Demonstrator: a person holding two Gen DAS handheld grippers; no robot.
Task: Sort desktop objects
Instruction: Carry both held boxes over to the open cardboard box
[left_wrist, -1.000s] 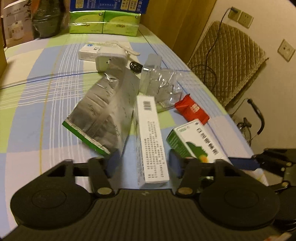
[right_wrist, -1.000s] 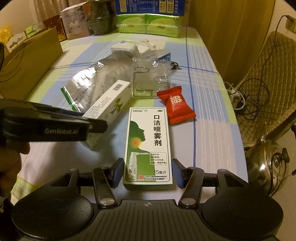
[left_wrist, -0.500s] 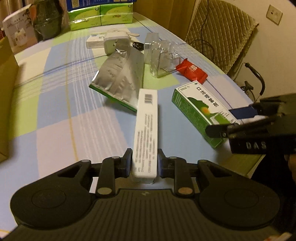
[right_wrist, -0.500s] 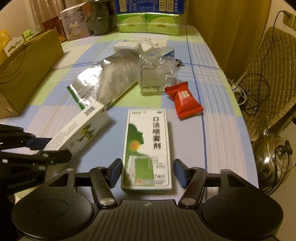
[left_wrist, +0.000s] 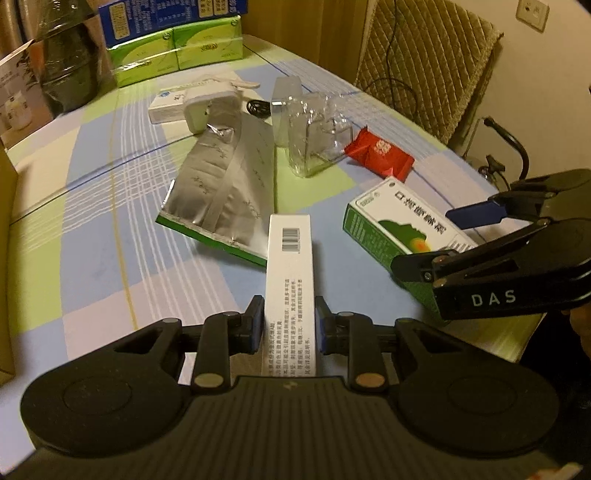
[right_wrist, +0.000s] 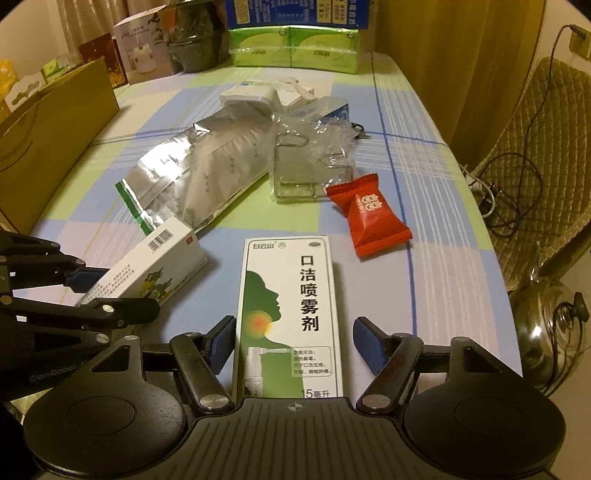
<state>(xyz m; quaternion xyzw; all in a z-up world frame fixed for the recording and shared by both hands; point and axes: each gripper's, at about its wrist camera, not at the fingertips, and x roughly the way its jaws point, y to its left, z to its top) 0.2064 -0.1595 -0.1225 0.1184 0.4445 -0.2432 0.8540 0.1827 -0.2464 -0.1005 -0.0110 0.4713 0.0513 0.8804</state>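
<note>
Since a second ago, the left gripper (left_wrist: 290, 325) has closed its pads onto the long white box (left_wrist: 290, 280), which lay loose between open jaws before; the box now sits clamped by its near end. Its long axis runs straight away from the left wrist camera, with the barcode end pointing toward the silver foil pouch (left_wrist: 225, 192). From the right wrist view the same box (right_wrist: 147, 269) angles up and to the right, its far end beside the pouch (right_wrist: 199, 177).

At the right gripper (right_wrist: 293, 343) the jaws stand apart on either side of the green-and-white spray box (right_wrist: 290, 314), which lies flat on the checked tablecloth (right_wrist: 424, 147). They have just closed a little, yet the right pad clearly stands off the box, and the left pad sits close to its edge. That box's long axis points away from the right wrist camera, its printed face up and its near end under the gripper body.

Beyond it lie a red candy wrapper (right_wrist: 369, 218) and a clear plastic package (right_wrist: 314, 166), just beside each other.
</note>
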